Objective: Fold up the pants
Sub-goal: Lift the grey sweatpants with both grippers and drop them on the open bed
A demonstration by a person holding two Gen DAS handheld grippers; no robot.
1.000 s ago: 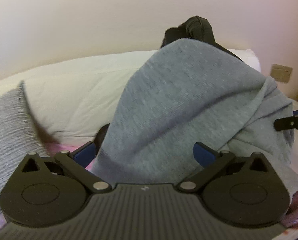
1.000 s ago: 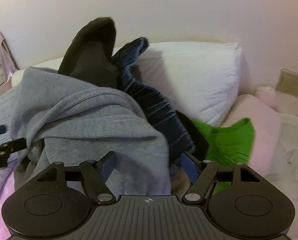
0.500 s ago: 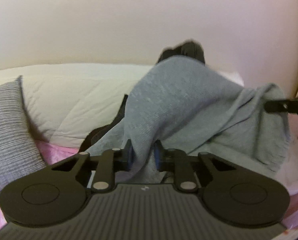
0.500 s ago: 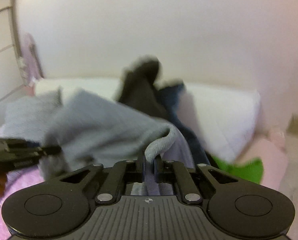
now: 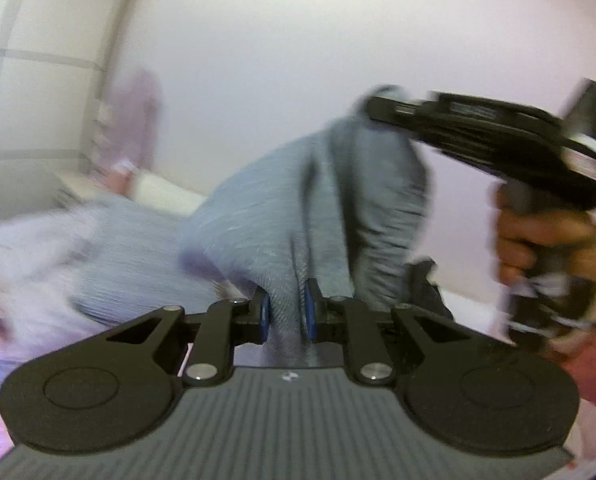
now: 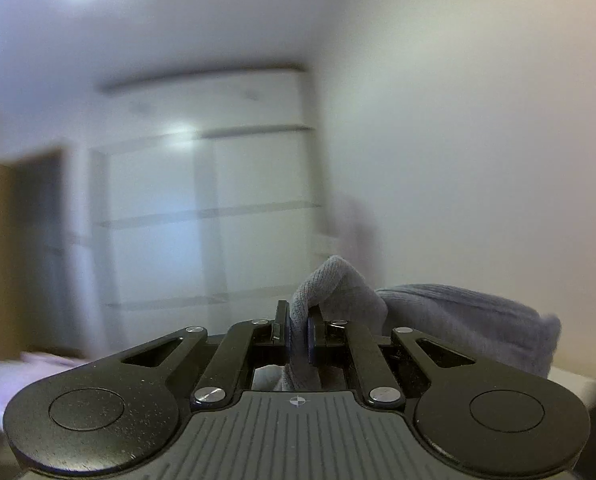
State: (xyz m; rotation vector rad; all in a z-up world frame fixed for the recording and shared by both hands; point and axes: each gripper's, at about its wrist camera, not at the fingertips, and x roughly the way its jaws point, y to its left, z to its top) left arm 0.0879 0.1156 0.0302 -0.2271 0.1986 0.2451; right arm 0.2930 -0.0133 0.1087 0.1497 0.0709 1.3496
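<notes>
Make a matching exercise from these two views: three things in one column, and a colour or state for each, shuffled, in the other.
Things:
1. grey pants
2. left gripper
3. hand

States:
A. wrapped around the right gripper's handle
B. shut on a fold of fabric
C. lifted, hanging between both grippers

Pairs: 1-C, 2-B, 3-A

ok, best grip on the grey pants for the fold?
As now: the pants pinched at the top edge, one tool per corner, from the near side. Left tool and right tool each clamp a bunched fold there; the cloth hangs below, spread between them.
</notes>
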